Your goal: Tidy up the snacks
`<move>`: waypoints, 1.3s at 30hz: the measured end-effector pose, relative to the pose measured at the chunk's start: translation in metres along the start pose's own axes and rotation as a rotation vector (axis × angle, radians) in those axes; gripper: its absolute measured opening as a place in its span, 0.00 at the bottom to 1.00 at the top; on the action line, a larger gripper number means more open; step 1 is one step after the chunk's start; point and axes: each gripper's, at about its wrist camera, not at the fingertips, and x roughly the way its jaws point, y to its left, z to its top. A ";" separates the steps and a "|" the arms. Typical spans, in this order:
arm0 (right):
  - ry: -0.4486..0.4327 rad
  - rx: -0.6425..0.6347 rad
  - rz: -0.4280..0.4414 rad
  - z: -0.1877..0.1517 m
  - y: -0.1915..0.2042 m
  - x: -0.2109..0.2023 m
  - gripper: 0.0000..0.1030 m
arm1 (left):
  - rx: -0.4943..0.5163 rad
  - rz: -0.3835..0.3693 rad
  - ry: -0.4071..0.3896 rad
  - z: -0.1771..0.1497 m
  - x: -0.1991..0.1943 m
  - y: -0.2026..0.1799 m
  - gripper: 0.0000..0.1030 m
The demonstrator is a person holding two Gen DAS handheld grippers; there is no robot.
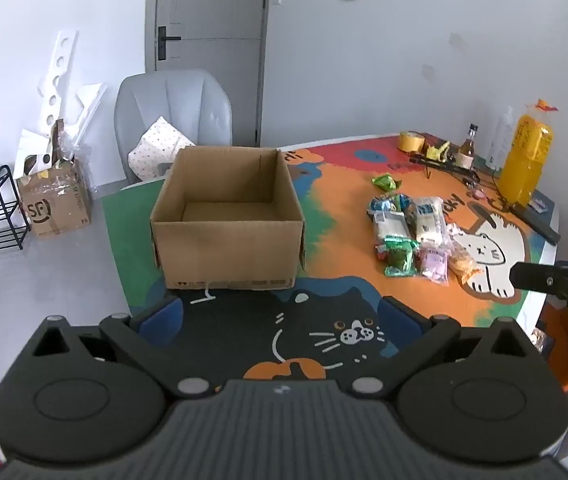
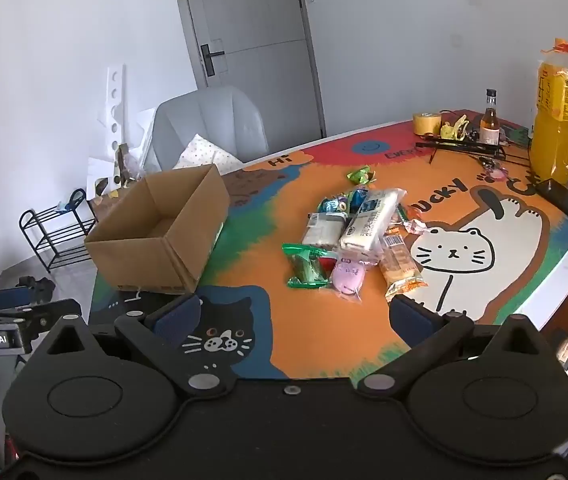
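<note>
Both the left tongs [image 1: 280, 316] and right tongs [image 2: 291, 316] gape wide, holding nothing. The heap of wrapped snack packets [image 2: 347, 240] lies on the colourful cat-print worktop [image 2: 483, 280]. The open brown cardboard box [image 1: 228, 216] stands well apart from them.

I see even, soft daylight in both views, a little cool and hazy. Shadows are faint; the cardboard box [image 1: 228, 216] throws only a weak one on the table [image 1: 335, 184]. Fisheye bending curves the door [image 2: 252, 40] and darkens the corners. Focus stays acceptable throughout.
</note>
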 end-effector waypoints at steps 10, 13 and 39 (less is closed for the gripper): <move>0.017 0.006 -0.015 -0.001 -0.004 -0.002 1.00 | 0.033 0.013 0.010 -0.012 0.009 -0.012 1.00; 0.012 0.007 -0.020 -0.004 -0.002 -0.003 1.00 | 0.035 0.010 0.017 -0.009 0.009 -0.010 1.00; 0.005 0.012 -0.022 -0.004 -0.004 -0.001 1.00 | 0.043 -0.003 0.013 -0.005 0.004 -0.011 1.00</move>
